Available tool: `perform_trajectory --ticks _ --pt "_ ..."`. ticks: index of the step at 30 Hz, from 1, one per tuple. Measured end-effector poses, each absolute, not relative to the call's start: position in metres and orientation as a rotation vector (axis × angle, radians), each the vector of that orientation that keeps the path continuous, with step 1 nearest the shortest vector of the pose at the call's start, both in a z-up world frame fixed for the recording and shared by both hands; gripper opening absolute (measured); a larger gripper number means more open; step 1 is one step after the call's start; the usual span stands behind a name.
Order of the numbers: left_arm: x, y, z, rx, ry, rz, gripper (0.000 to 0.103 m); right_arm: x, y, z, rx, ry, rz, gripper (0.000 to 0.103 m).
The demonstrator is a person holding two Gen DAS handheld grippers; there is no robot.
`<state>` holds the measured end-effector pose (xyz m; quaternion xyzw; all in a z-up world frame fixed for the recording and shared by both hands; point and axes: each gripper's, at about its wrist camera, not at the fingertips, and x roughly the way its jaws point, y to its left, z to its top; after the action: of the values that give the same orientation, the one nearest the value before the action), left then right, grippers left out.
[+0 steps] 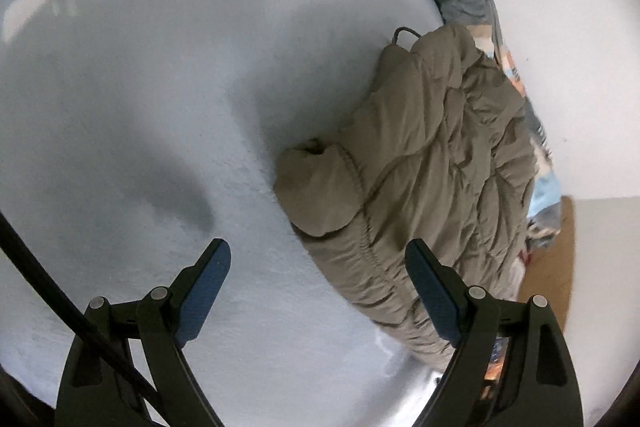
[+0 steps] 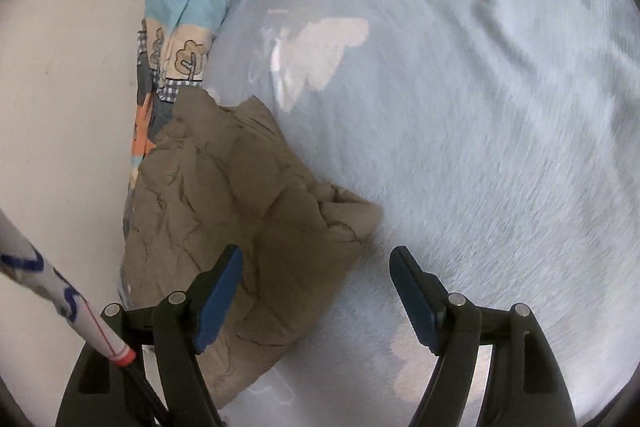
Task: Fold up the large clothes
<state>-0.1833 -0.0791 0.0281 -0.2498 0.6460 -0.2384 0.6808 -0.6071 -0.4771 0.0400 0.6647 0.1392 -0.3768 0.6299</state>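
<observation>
Tan puffer jacket [image 1: 424,163] sits bundled at the bed's [image 1: 160,107] wall edge, prob folded already — left gripper [image 1: 318,287] & right gripper [image 2: 316,291] both spread wide, holding nothing, hovering above.

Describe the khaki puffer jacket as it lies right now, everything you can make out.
The khaki puffer jacket is quilted, puffy and matte, with stitched channels and an elastic gathered hem. It lies folded into a compact bundle on the light blue cloud-print sheet, one cuffed sleeve end tucked on top and a small hanging loop at the far end. Its far side rests against the patchwork blanket by the wall. Neither gripper touches it.
</observation>
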Motion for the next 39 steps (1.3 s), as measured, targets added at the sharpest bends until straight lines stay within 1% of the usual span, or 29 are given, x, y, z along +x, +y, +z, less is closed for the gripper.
perform_trajectory --ticks 7,12,13,14,15,16,17,19,20,23,25,30,33,39 --pt "-0.179 -0.095 0.017 -0.671 1.43 -0.567 0.088 -0.586 -0.483 0.028 1.553 0.298 -0.867 0.08" --pt "-0.169 -0.106 0.017 -0.715 1.357 -0.548 0.088 -0.573 -0.489 0.016 1.575 0.272 -0.884 0.082" --pt "-0.167 -0.109 0.019 -0.699 1.341 -0.55 0.085 -0.57 -0.49 0.016 1.572 0.266 -0.891 0.082" --pt "-0.165 -0.115 0.021 -0.673 1.33 -0.554 0.083 -0.569 -0.491 0.016 1.564 0.268 -0.897 0.08" --pt "-0.166 -0.123 0.029 -0.594 1.304 -0.561 0.076 -0.566 -0.491 0.019 1.543 0.274 -0.908 0.074" --pt "-0.168 -0.131 0.037 -0.515 1.27 -0.565 0.069 -0.562 -0.492 0.024 1.502 0.297 -0.91 0.059" --pt "-0.171 -0.135 0.044 -0.456 1.239 -0.571 0.066 -0.556 -0.494 0.033 1.432 0.337 -0.918 0.048" --pt "-0.182 -0.154 0.069 -0.245 1.129 -0.585 0.055 -0.543 -0.491 0.056 1.27 0.416 -0.937 0.038" --pt "-0.189 -0.158 0.077 -0.176 1.08 -0.591 0.053 -0.537 -0.489 0.066 1.191 0.45 -0.943 0.035" --pt "-0.206 -0.17 0.095 -0.029 0.966 -0.6 0.051 -0.519 -0.477 0.094 0.933 0.55 -0.967 0.032" --pt "-0.216 -0.173 0.103 0.025 0.921 -0.606 0.049 -0.513 -0.467 0.106 0.811 0.586 -0.973 0.031" --pt "-0.244 -0.161 0.125 0.09 0.839 -0.648 0.048 -0.502 -0.434 0.132 0.544 0.658 -0.985 0.03" --pt "-0.259 -0.136 0.136 0.072 0.839 -0.672 0.048 -0.509 -0.417 0.146 0.481 0.658 -0.971 0.03" --pt "-0.297 -0.1 0.144 0.045 0.847 -0.67 0.048 -0.551 -0.384 0.16 0.55 0.621 -0.925 0.03"
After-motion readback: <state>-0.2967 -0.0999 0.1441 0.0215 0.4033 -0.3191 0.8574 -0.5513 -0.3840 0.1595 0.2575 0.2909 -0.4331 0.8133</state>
